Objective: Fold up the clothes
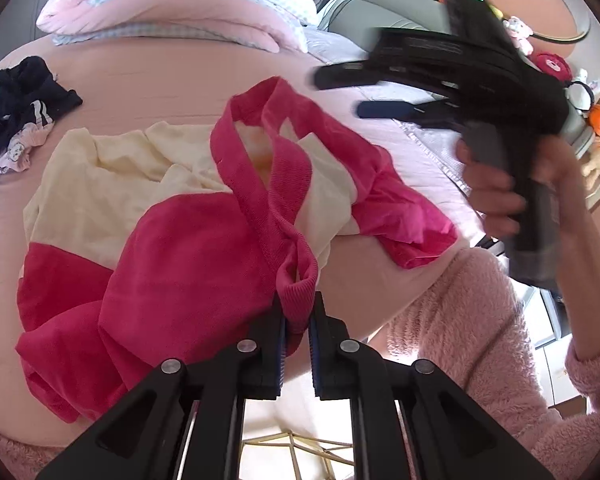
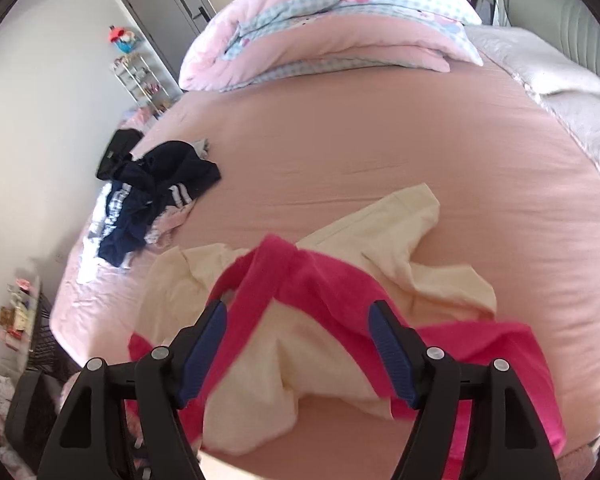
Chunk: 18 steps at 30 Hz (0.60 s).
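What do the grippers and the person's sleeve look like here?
Both grippers, left and right, are black plastic with ribbed blue pads and silver pivot pins. The right one has a grey handle and a green light. The sleeve is fluffy pink fleece.

Bright daylight, fisheye-warped edges, some motion blur.

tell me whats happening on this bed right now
A person is partway through folding clothes with a handheld gripper in each hand. The left gripper is shut on the ribbed edge of a pink and cream garment lying crumpled on the pink bed. The right gripper hangs open above the same garment, holding nothing. A dark pile of clothes waits further back.
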Available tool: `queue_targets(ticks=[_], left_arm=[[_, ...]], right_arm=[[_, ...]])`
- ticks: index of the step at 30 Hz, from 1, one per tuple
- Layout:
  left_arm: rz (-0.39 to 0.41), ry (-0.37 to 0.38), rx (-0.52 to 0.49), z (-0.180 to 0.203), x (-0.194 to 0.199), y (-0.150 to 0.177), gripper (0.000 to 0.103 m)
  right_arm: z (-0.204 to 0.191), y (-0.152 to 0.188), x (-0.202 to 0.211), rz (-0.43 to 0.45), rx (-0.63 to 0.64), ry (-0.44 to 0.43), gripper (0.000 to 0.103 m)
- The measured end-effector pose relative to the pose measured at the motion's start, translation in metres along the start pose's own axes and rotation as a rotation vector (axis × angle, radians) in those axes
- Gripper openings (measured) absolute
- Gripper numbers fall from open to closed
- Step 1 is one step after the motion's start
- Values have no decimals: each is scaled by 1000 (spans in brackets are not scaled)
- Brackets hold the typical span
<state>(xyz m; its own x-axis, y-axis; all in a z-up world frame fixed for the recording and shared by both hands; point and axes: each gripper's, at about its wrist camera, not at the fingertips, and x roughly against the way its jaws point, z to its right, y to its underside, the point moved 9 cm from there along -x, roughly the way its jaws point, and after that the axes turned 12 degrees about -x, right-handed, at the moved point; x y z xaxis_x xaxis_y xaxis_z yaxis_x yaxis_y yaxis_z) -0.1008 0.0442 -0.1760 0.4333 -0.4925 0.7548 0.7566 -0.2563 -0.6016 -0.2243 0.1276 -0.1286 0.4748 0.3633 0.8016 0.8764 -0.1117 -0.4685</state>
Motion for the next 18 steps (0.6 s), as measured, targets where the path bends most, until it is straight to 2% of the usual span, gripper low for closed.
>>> queue_targets(ticks=[2,7,8,9,10,12,15,18], left_arm=[[0,9,-12,6,5,5,8],[-7,12,0,6,13,15,8],[-9,8,9,4,14,17,8],[-10,-2,29,-2,15,19,8],[-9,-10,48,-6,16,21,8],[1,-14,80,-14,18,22,8],[27,-9,125,-22,23,20,8],[73,-8,174,-30,31,11,8]], right_arm=[[-15,-8,-19,13,80,75,73],[-24,-5,-66,-50,231,262,72],[-21,2,-67,-63,247,272,59],[-17,8,-68,-76,262,282,32],[-14,14,-68,-88,277,290,27],[-4,25,-53,-78,263,279,17],[11,40,-27,-62,225,262,14],[26,45,7,-42,136,205,13]])
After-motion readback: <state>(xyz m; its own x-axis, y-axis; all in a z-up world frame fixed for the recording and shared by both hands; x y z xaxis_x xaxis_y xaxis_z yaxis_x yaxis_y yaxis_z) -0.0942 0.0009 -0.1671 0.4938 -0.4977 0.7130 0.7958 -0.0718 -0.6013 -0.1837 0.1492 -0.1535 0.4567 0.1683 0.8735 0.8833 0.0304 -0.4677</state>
